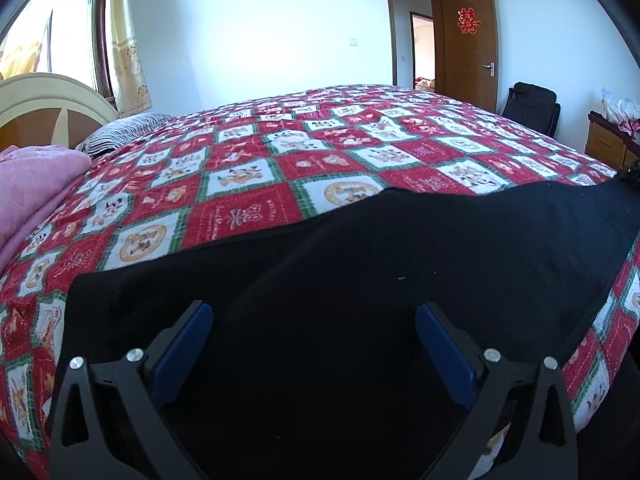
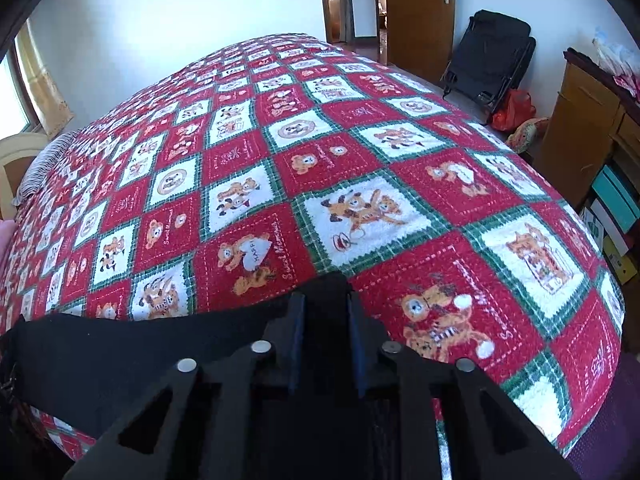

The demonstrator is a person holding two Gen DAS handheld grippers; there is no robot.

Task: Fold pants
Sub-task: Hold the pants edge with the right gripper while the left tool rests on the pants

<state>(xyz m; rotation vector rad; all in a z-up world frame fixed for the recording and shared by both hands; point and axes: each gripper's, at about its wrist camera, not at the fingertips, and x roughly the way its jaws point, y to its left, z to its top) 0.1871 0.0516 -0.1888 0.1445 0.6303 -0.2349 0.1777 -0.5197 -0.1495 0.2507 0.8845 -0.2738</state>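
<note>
Setting: a bedroom, where a bed under a red, white and green patchwork quilt printed with cartoon bears (image 2: 360,168) carries the work.
Pants: black fabric pants (image 1: 400,264) lie spread along the near edge of the bed, reaching from near its left side toward the right.
Left claw: the black two-finger left claw with blue pads (image 1: 314,312) hangs over the pants with its fingers spread wide, no cloth between the pads.
Right claw: the matching right claw (image 2: 323,300) has its pads drawn close, and a fold of the black pants fabric sits pinched between them at the right end of the garment, just above the near edge of the bed.
Far side: a pink folded blanket (image 1: 32,188) and a striped pillow (image 1: 120,132) rest by the cream headboard (image 1: 52,96).
Background: an open brown wooden door (image 1: 468,40) stands beyond the bed's far corner.
</note>
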